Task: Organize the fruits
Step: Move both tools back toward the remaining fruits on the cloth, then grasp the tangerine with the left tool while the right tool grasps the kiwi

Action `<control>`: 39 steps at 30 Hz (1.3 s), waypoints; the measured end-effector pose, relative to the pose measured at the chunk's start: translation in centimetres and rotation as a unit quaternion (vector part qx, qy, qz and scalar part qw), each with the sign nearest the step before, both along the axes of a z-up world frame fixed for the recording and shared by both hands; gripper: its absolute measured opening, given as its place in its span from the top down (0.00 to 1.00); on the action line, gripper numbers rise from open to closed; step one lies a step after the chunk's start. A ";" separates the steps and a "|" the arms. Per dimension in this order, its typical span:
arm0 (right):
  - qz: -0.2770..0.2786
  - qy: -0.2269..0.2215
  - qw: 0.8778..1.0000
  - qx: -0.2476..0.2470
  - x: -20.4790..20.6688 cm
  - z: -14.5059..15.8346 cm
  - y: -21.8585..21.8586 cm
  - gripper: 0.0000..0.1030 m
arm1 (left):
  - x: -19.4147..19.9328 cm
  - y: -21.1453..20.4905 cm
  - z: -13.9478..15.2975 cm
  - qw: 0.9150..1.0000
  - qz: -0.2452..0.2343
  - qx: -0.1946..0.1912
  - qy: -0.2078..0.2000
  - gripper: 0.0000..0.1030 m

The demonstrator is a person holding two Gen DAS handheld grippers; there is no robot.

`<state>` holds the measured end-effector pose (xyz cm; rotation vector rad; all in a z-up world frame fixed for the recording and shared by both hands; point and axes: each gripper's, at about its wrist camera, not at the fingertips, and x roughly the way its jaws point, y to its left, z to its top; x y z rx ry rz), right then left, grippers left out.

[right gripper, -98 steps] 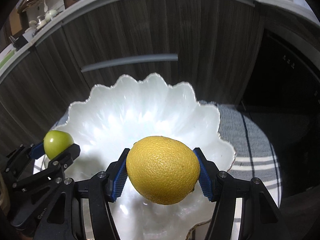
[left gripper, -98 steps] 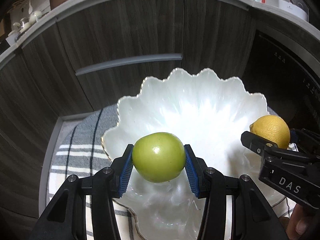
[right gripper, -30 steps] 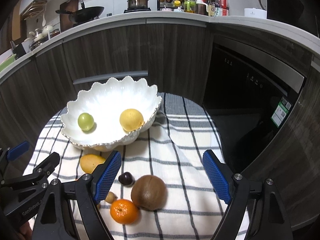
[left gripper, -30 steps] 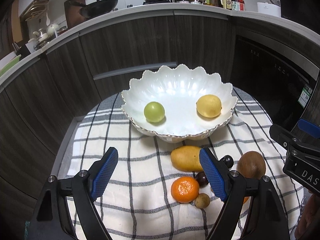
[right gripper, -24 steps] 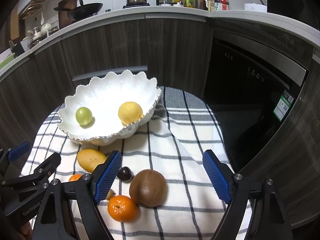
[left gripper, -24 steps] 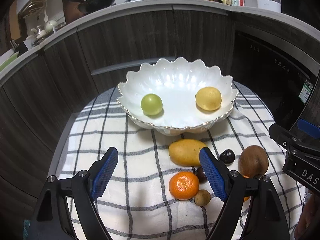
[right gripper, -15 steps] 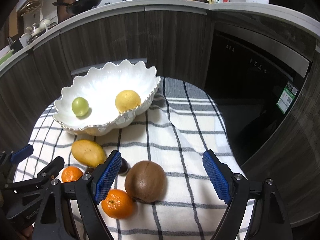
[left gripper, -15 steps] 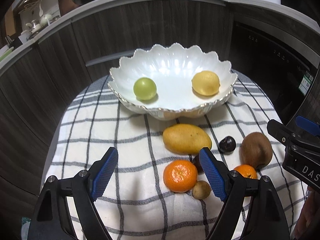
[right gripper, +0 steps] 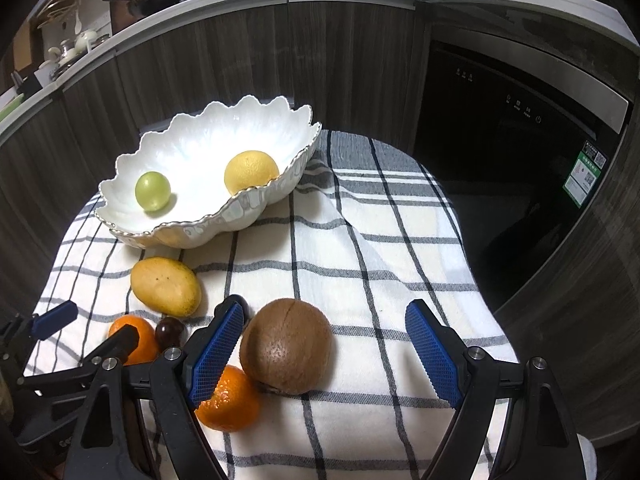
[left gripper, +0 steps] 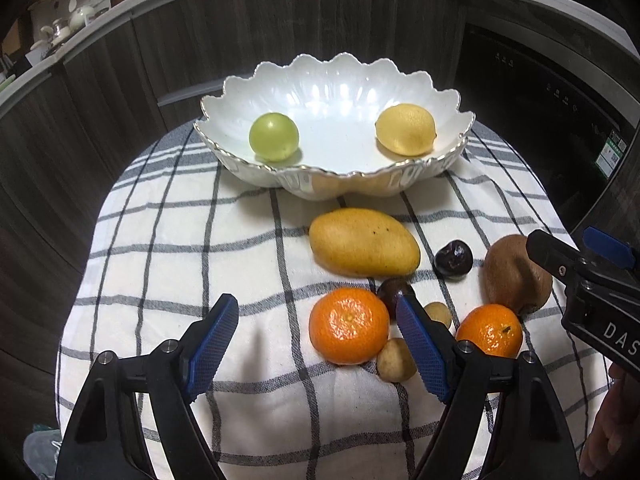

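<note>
A white scalloped bowl (left gripper: 444, 108) at the back of the checked cloth holds a green fruit (left gripper: 273, 136) and a lemon (left gripper: 405, 129). In front lie a mango (left gripper: 364, 241), two oranges (left gripper: 349, 325) (left gripper: 489, 331), a brown kiwi-like fruit (left gripper: 514, 274), two dark plums (left gripper: 453, 254) and small tan fruits (left gripper: 395, 360). My left gripper (left gripper: 316, 346) is open, low over the cloth, the near orange between its fingers. My right gripper (right gripper: 325, 346) is open around the brown fruit (right gripper: 286, 346), with an orange (right gripper: 228, 398) by its left finger.
The checked cloth (right gripper: 360, 240) covers a small round table with edges close on all sides. Dark cabinet fronts (left gripper: 280, 28) and a black appliance (right gripper: 512, 128) stand behind. The right gripper's body (left gripper: 592, 296) shows at the right of the left wrist view.
Both grippers released the green fruit and lemon into the bowl, pulled back and dropped lower toward the loose fruit in front. Both stay open.
</note>
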<state>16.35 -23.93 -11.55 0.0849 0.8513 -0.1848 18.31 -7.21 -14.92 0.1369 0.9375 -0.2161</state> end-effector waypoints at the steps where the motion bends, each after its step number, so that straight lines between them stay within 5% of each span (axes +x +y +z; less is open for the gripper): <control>1: 0.000 0.001 1.000 0.000 0.0 -0.1 0.0 0.18 | 0.0 0.0 -0.1 1.000 0.000 0.000 0.002 0.23; 13: 0.007 0.028 1.000 0.006 0.4 -1.8 0.2 0.18 | 0.4 0.2 -1.8 1.000 -0.005 -0.015 0.026 0.25; 27: 0.011 0.040 0.999 0.026 1.0 -2.4 0.1 0.18 | 1.2 -0.1 -2.2 0.996 -0.034 -0.060 0.051 0.55; 39: 0.014 0.067 0.996 0.059 1.5 -4.3 0.1 0.25 | 0.9 0.4 -2.0 0.997 -0.029 -0.050 0.043 0.58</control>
